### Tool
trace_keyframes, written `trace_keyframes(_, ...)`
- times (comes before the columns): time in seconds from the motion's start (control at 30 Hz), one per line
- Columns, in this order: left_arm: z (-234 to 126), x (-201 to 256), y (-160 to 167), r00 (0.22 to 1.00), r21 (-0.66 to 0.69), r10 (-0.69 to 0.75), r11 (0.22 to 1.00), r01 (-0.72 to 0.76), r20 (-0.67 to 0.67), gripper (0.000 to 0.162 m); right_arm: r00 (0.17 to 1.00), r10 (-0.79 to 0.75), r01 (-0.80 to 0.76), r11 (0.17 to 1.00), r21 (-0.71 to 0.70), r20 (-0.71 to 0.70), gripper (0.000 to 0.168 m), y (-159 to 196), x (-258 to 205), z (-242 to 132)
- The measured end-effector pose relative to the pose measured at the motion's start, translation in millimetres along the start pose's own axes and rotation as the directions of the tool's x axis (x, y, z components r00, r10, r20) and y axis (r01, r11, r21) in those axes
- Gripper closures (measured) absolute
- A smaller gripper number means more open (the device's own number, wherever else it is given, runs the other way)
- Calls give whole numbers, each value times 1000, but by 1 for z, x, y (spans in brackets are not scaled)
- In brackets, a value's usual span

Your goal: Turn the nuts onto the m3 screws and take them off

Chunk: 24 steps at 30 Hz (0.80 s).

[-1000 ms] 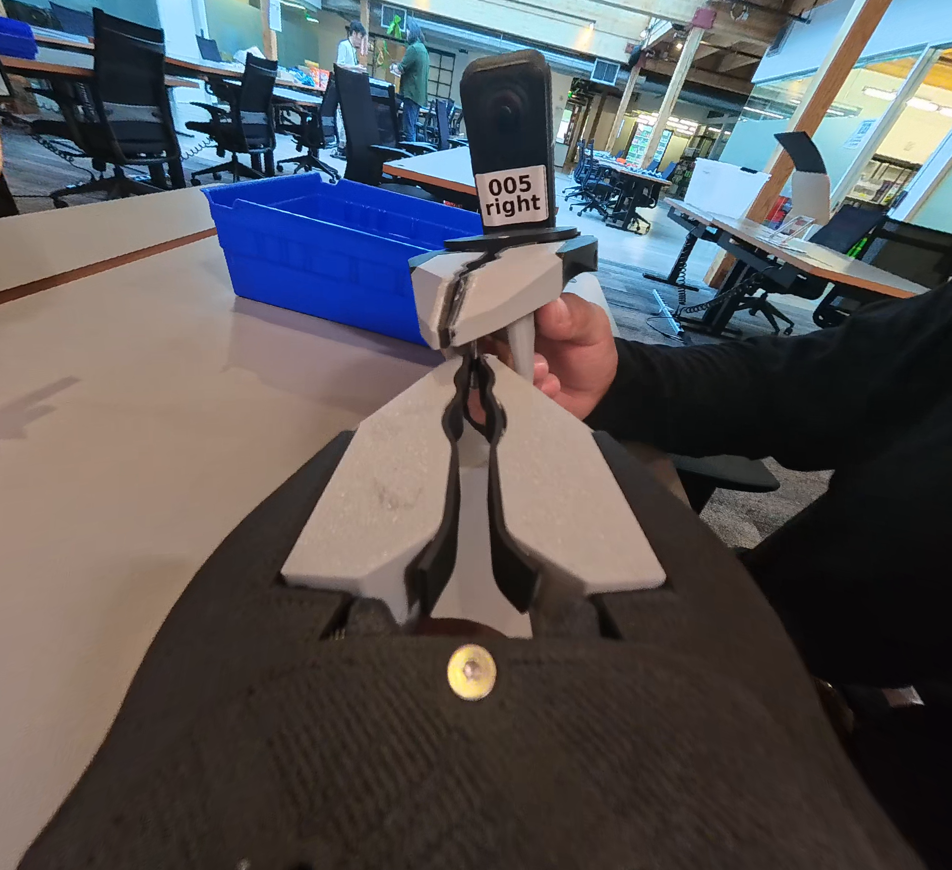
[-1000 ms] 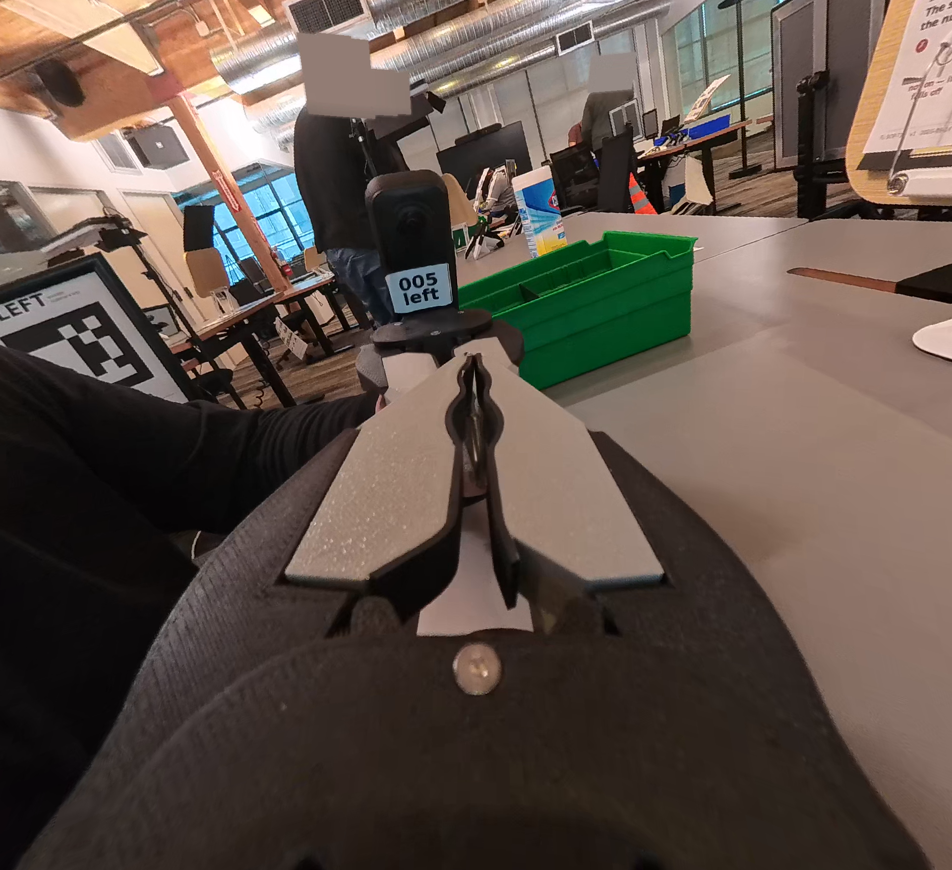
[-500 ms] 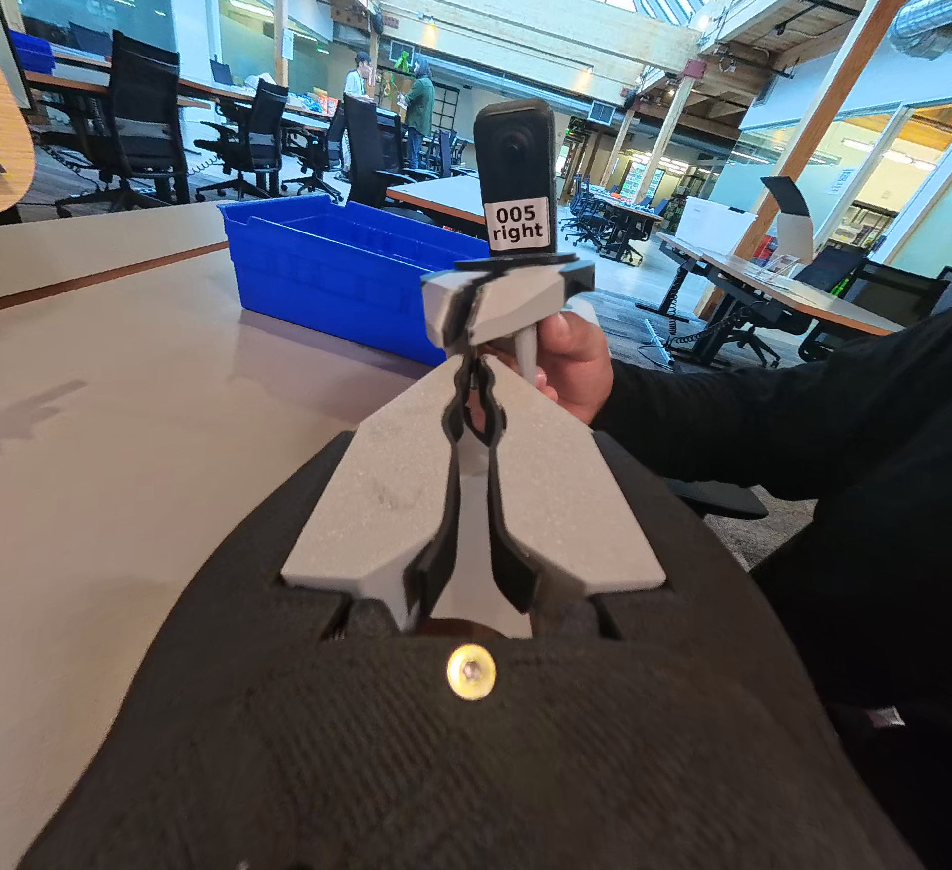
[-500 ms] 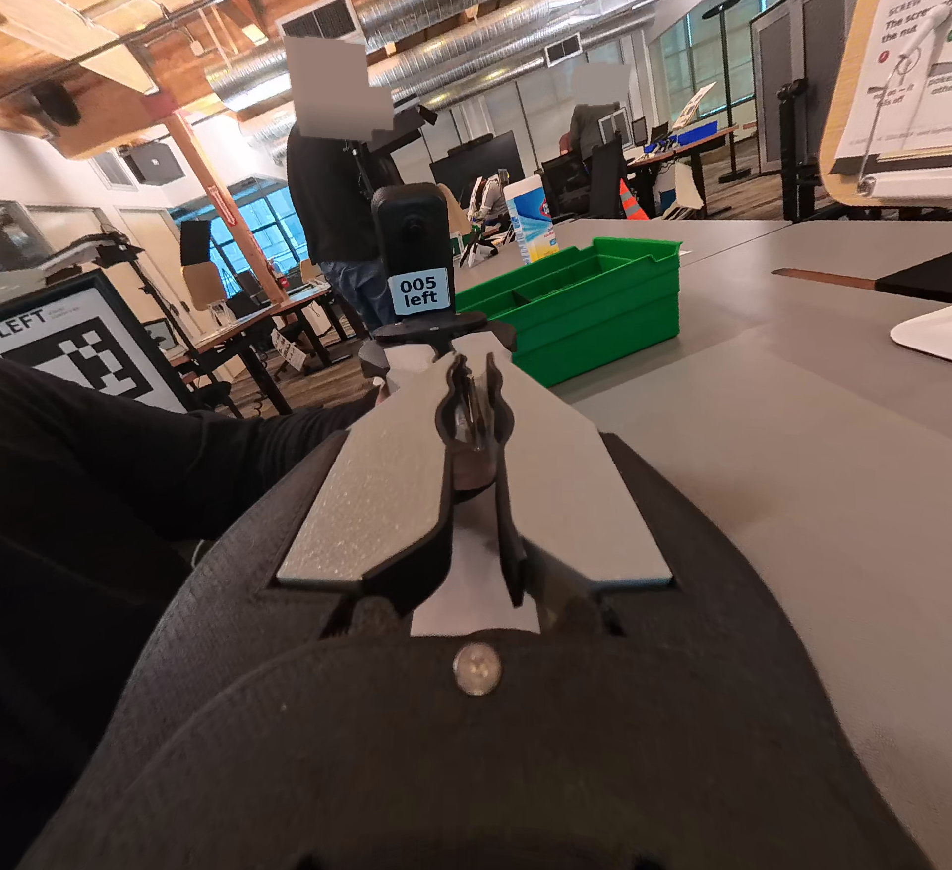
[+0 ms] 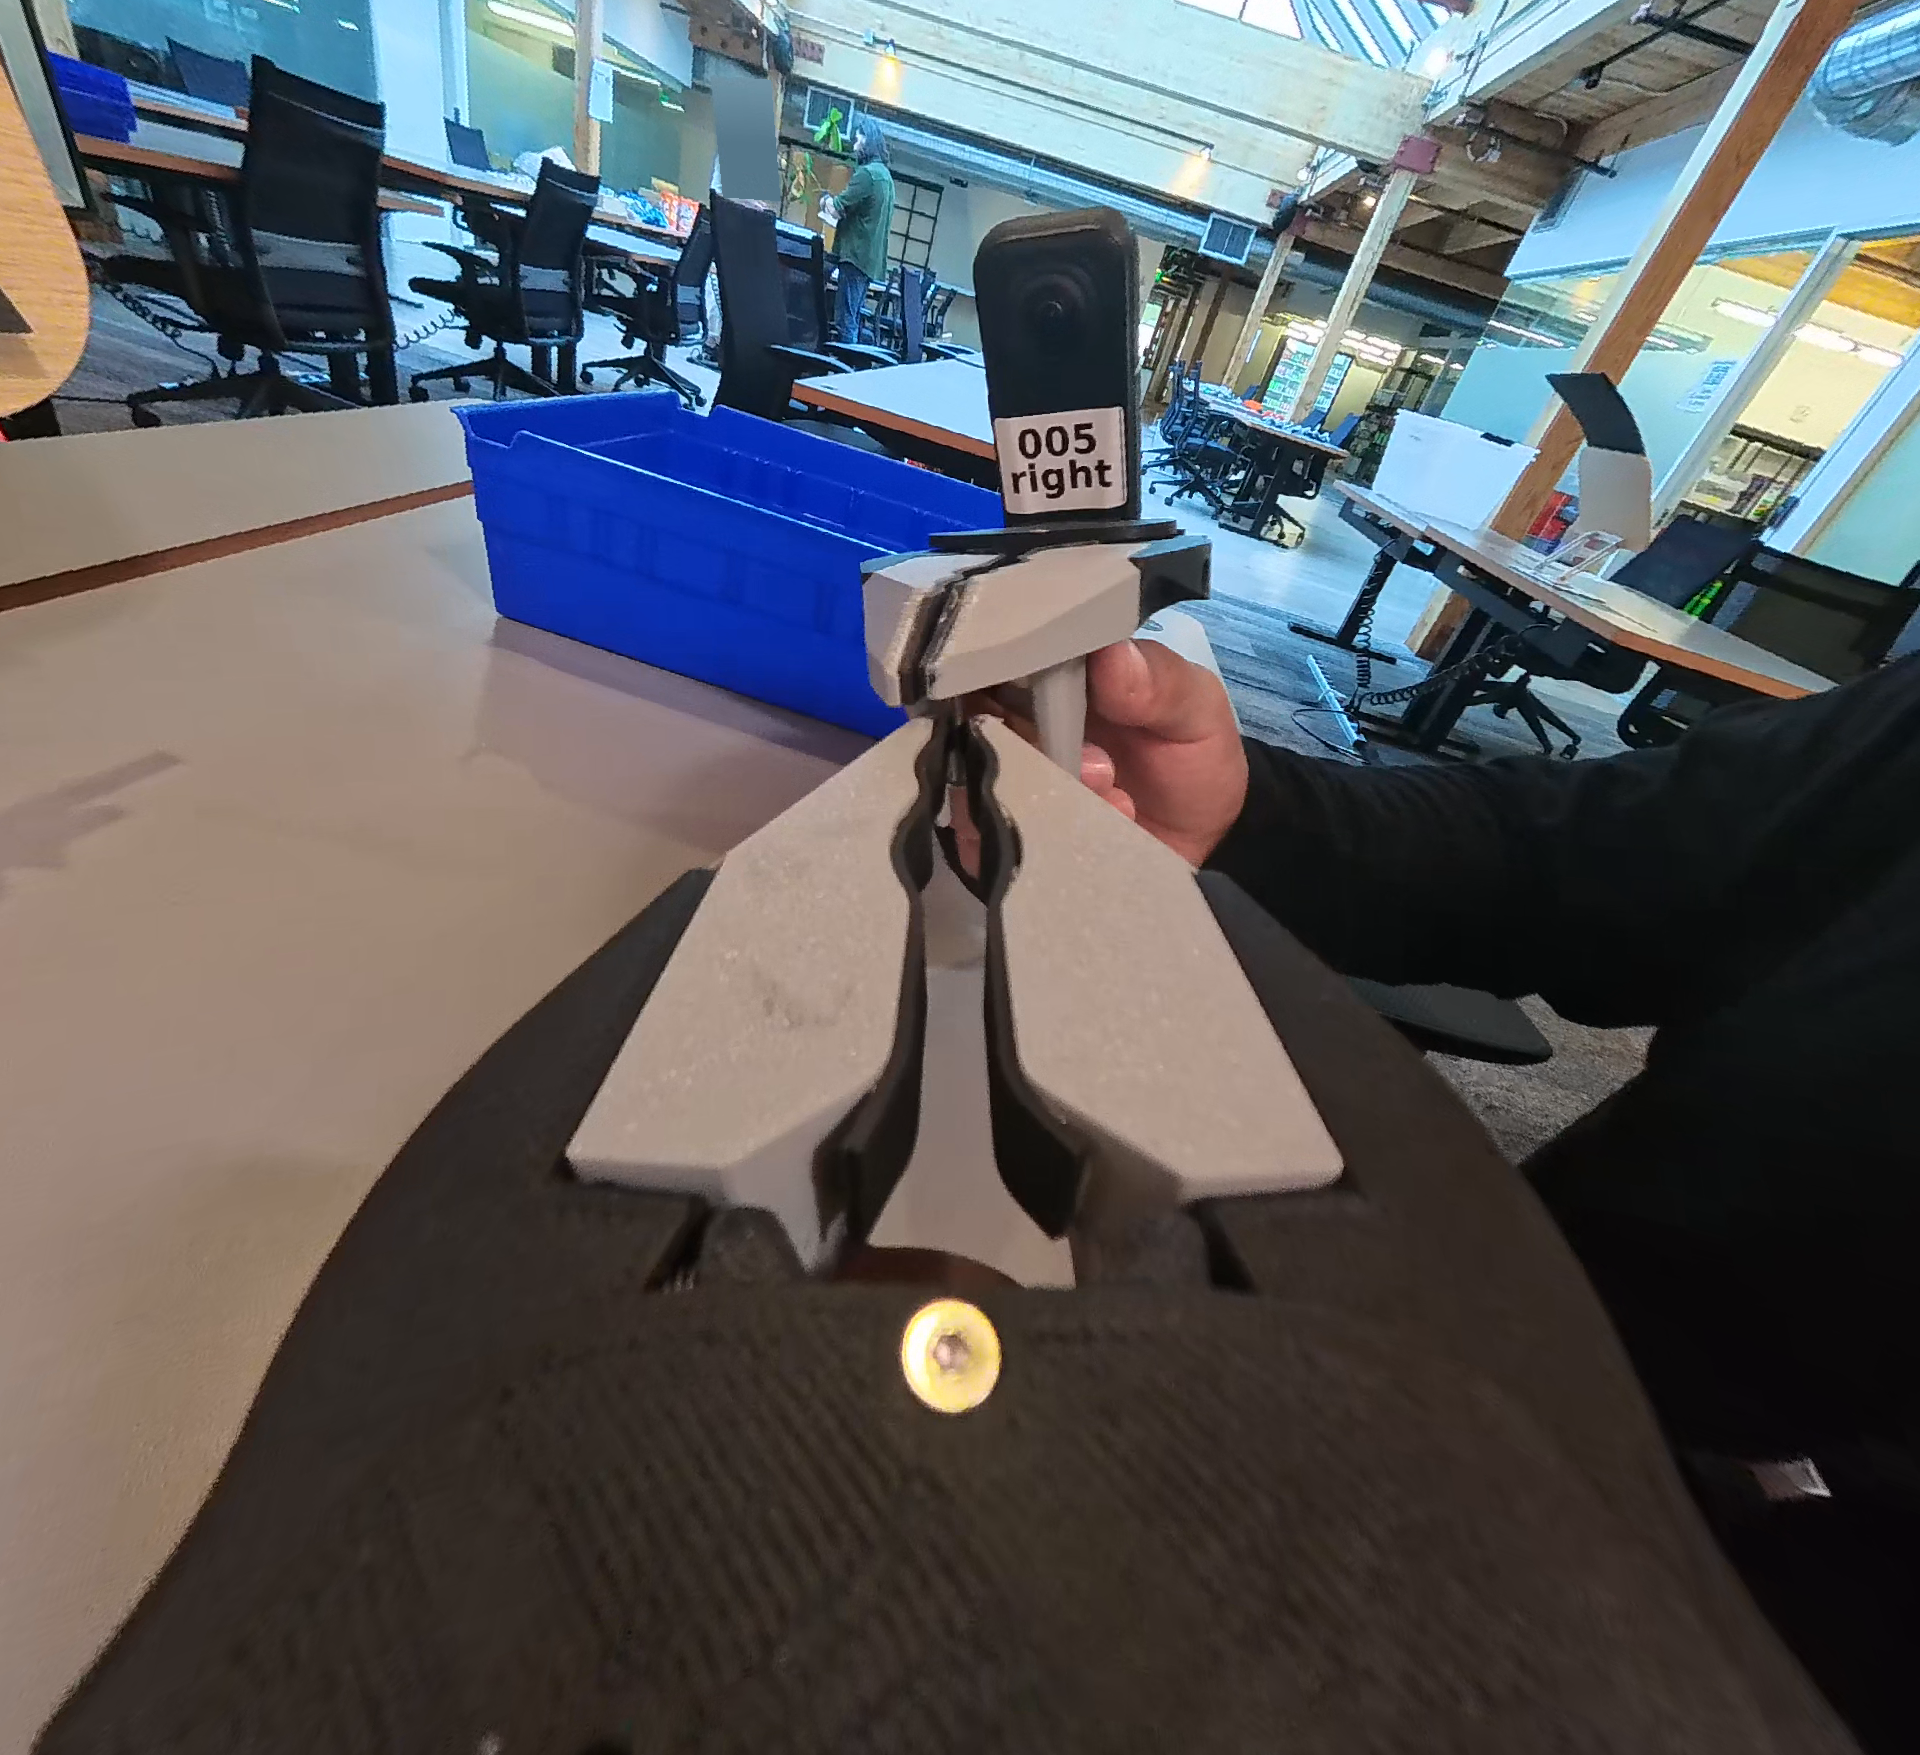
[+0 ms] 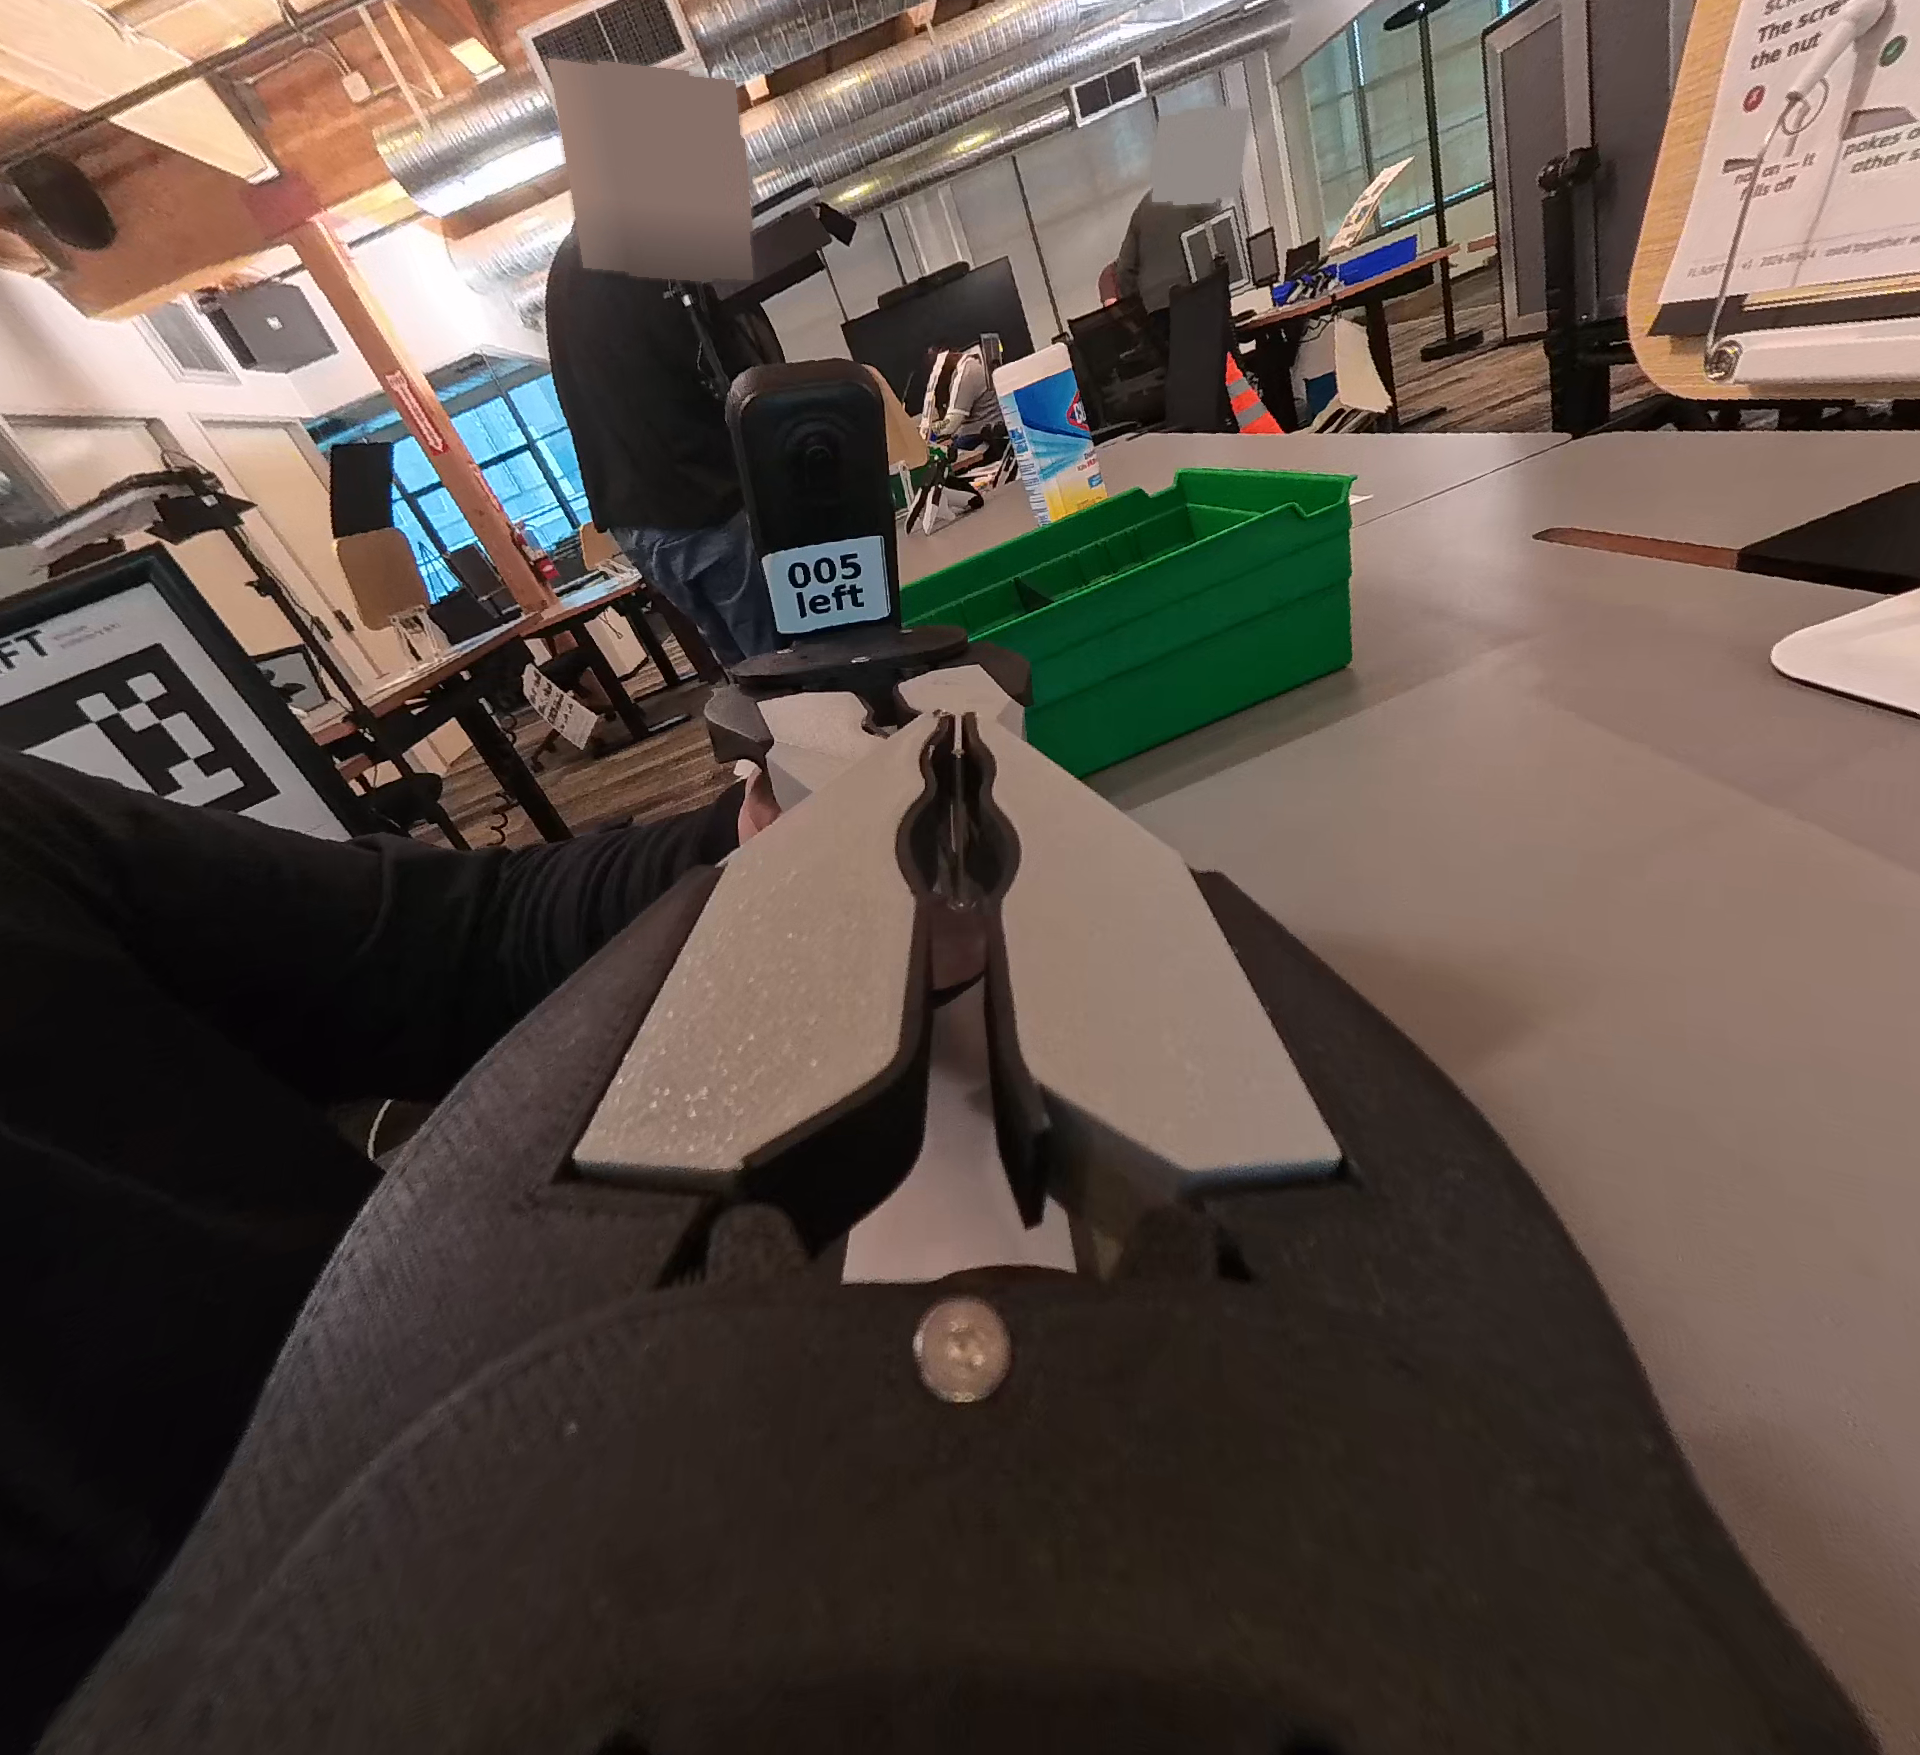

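My left gripper point(image 5: 951, 755) and my right gripper point(image 6: 956, 739) meet tip to tip above the grey table point(image 5: 260, 822). The right gripper is shut on a thin silver m3 screw point(image 6: 956, 832) that lies lengthways between its pads. The left gripper is shut, and a small dark piece, which I take for the nut point(image 5: 948, 770), sits between its tips. It is too small to see clearly. In the left wrist view the right gripper point(image 5: 920, 666) is tilted and held by a hand point(image 5: 1164, 749). In the right wrist view the left gripper point(image 6: 914, 718) faces me.
A blue bin point(image 5: 675, 552) stands on the table behind the right gripper. A green bin point(image 6: 1174, 656) with dividers and a wipes canister point(image 6: 1049, 438) stand behind the left gripper. A clipboard stand point(image 6: 1818, 95) and a white base point(image 6: 1860, 656) are at the right. People stand farther off. The grippers are tip to tip, or close to it.
Both grippers stay shut and tip to tip. The right gripper has rolled a little against the left one. Both views have tilted, so the clipboard stand shows more.
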<state>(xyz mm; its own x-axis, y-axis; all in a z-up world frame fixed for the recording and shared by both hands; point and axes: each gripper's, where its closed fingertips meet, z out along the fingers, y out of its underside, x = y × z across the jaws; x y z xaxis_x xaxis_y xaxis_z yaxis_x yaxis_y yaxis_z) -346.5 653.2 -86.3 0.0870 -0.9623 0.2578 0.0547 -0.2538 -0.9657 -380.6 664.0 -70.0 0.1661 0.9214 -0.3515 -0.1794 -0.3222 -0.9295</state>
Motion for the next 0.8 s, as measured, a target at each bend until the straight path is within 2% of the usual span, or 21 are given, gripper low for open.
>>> trace_keyframes(0.17, 0, 0, 0, 1000, 2, -8, 1000, 8, -3, 162, 1000, 9, -9, 1000, 5, 1, 168, 0, 1, -1)
trace_keyframes(0.3, -2, 8, -3, 998, 6, 12, 1000, -12, -55, 162, 999, 0, -1, 1000, 13, 46, 168, -2, -8, -1)
trace_keyframes(0.43, -6, 20, -1, 986, 0, 119, 993, -120, -115, 162, 993, -41, 31, 995, 97, 107, 162, -21, -21, -12)
trace_keyframes(0.63, -19, 72, -11, 900, 160, 294, 954, -254, -321, 162, 994, -83, 71, 987, 147, 76, 163, -36, -20, -34)
trace_keyframes(0.8, -25, 89, -13, 862, 208, 338, 938, -277, -378, 161, 994, -82, 71, 988, 140, 74, 164, -36, -19, -37)
